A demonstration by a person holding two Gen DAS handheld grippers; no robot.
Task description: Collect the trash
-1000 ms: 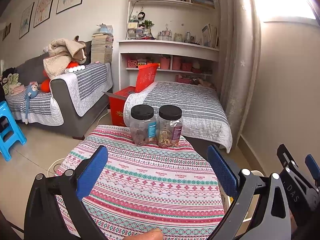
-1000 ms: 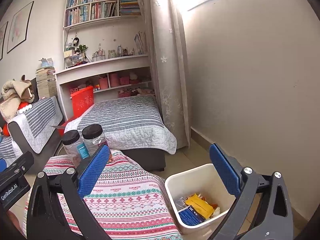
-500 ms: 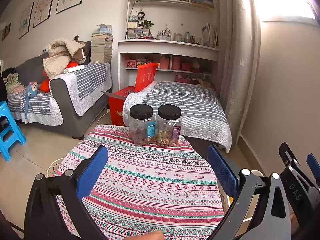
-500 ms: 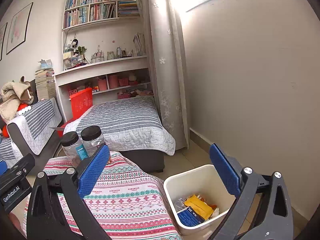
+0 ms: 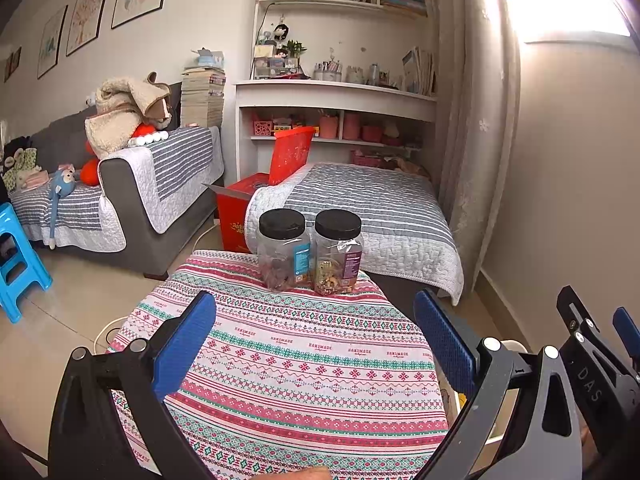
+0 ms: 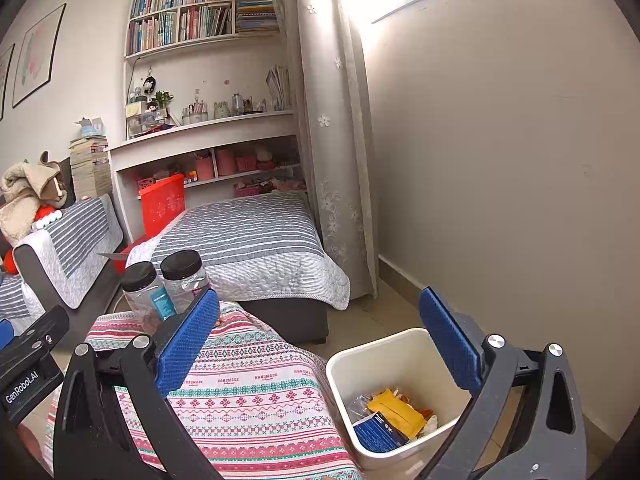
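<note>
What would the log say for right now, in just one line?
left gripper: open, empty | right gripper: open, empty | white plastic bin: holds wrappers | two black-lidded clear jars: on patterned tablecloth

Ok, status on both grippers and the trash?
Left gripper open, empty. Right gripper open, empty. Trash in white bin beside table. Two jars on tablecloth.

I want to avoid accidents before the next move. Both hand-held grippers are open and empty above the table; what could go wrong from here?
1. The two jars stand close together at the table's far edge; a reach there might knock one off.
2. The white bin sits below the table's right edge; the right hand-held gripper hovering above could bump its rim.
</note>
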